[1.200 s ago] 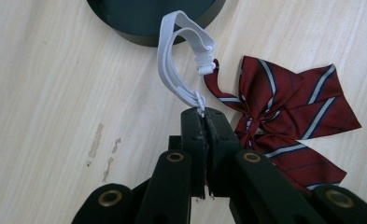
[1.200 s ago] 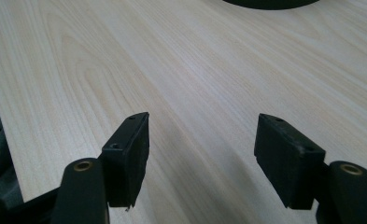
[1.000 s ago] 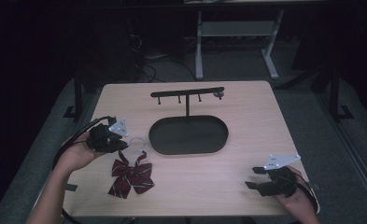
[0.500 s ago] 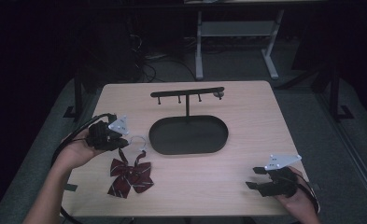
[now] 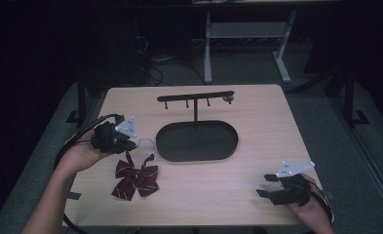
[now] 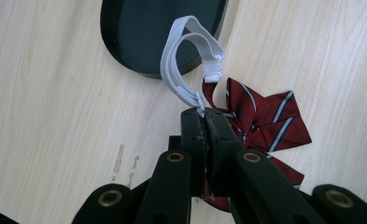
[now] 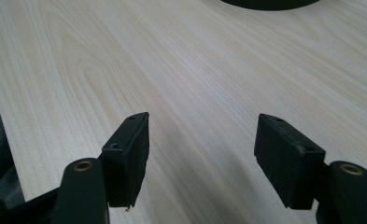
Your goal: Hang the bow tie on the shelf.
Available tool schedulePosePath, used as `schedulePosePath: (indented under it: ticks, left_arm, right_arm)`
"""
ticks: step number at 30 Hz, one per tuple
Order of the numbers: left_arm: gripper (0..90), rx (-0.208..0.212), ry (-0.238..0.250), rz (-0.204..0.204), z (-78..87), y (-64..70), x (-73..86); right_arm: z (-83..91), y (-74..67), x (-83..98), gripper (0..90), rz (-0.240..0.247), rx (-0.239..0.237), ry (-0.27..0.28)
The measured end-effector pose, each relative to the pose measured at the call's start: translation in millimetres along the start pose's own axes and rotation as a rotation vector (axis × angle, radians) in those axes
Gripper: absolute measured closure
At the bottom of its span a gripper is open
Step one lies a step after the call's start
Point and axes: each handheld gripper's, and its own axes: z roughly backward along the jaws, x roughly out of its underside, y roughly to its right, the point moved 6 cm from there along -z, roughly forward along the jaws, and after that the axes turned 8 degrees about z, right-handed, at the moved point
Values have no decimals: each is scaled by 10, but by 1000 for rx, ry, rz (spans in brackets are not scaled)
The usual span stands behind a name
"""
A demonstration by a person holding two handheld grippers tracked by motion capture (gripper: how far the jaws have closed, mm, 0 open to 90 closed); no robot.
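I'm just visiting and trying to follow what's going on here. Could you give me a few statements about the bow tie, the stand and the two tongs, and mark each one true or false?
1. The left tongs are shut on the white strap of the bow tie. True.
2. The bow tie hangs from the bar of the stand. False: it lies on the table, near the black oval base.
3. The right tongs stand open with nothing between them. True.
4. The bow tie is plain blue. False: it is dark red with light stripes.
5. The right tongs rest on the stand's base. False: they sit near the table's front right corner, away from the base.
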Motion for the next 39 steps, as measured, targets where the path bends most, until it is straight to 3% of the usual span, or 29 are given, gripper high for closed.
schedulePosePath:
  ticks: [39]
  left_arm:
    - [877,-48,7,-51,377,-45,-213]
  right_arm:
    - [11,7,3,351,1,3,5]
